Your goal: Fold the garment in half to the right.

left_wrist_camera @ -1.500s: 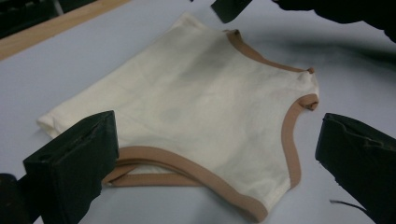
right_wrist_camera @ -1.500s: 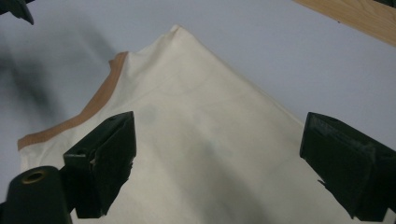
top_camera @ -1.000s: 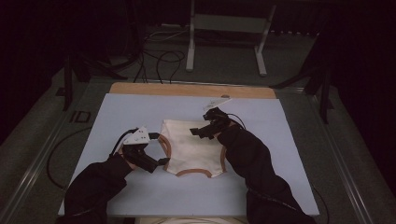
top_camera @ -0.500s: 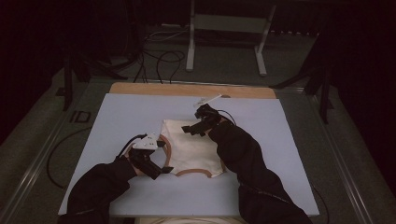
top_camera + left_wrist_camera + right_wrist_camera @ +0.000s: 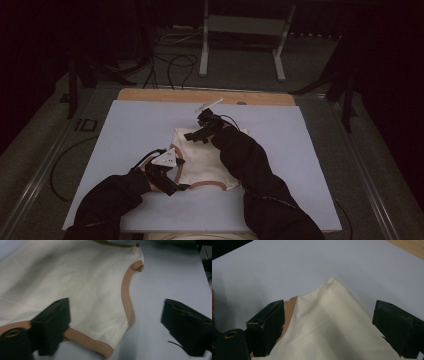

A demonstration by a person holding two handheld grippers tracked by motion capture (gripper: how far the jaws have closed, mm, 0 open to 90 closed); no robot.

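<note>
Cream garment (image 5: 202, 160) lies mid-mat (image 5: 125, 130); left gripper (image 5: 167, 182) has dropped to its near trimmed corner, jaws spread but just narrowing around it; right gripper (image 5: 200, 136) shifted over far corner, jaws spread; grasp looks imminent

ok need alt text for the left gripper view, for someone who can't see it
A cream garment with tan trim lies flat on a pale blue-grey table, its trimmed corner between the two open black jaws of the left hand-held gripper, which have just been closing. One jaw sits over the cloth, the other over bare table.
</note>
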